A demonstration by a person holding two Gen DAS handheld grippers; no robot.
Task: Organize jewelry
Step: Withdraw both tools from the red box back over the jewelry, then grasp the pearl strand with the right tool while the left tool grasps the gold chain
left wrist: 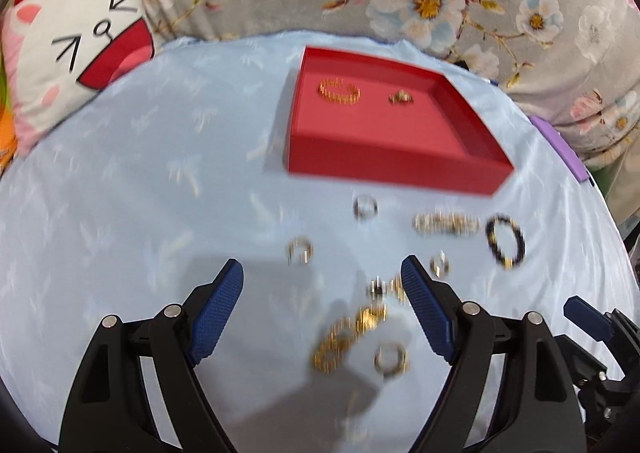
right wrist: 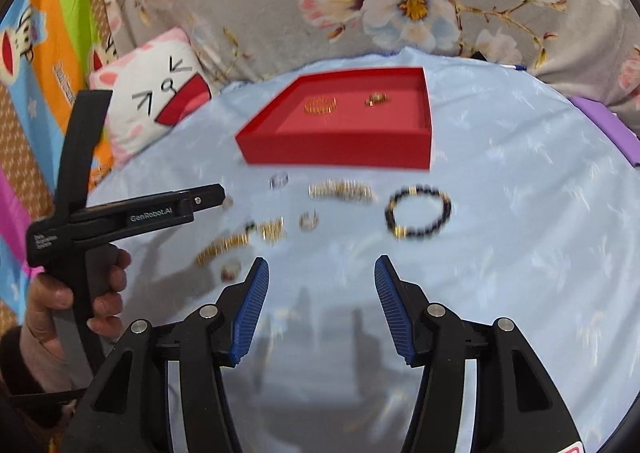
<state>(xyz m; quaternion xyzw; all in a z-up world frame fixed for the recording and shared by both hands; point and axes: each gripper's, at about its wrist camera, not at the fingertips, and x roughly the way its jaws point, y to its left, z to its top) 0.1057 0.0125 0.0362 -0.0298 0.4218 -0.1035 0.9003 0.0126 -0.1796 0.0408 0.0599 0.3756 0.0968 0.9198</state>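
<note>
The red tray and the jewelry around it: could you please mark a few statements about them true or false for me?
1. The red tray already holds two gold pieces. True: a gold bracelet and a smaller gold piece lie in it.
2. The black bead bracelet lies inside the tray. False: it lies on the blue cloth, in front of the tray.
3. The right claw is clamped on a ring. False: its jaws stand apart with nothing between them.
4. The left claw is open. True.
5. Several pieces lie loose on the cloth. True.
</note>
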